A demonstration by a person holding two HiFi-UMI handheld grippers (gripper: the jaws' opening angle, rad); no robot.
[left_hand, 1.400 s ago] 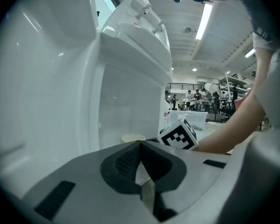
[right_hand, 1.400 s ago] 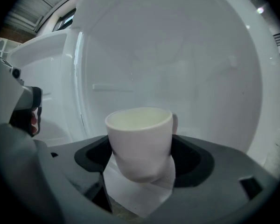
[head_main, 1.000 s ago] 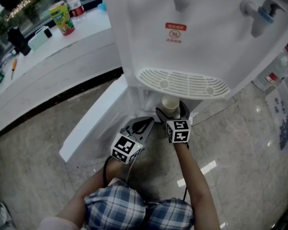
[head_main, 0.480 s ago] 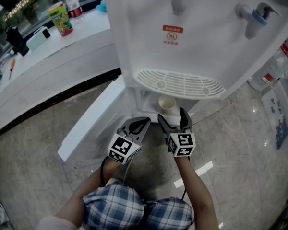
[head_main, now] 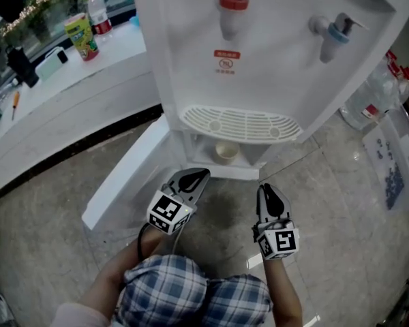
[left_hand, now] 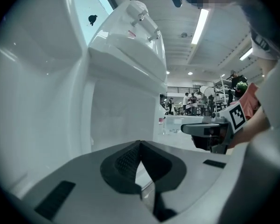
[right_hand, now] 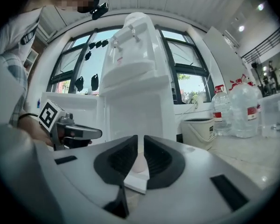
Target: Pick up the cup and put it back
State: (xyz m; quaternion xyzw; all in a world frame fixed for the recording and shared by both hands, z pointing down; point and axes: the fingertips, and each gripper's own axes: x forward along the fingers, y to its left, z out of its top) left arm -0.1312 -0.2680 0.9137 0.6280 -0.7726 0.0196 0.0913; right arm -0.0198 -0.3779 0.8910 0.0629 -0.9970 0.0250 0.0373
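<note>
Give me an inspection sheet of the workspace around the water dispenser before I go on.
Surface: glossy stone floor, nothing lying on it near the grippers.
Job's things: cup upright in the niche under the drip tray of the water dispenser; neither gripper holds it.
Clutter: bottle, carton and screwdriver on the counter.
Grippers: left gripper fingers shut, empty; right gripper fingers have just been closing, almost together, nothing between them.
Cables: black cable by the left wrist.
Surroundings: water jugs and a bucket beside the dispenser.
</note>
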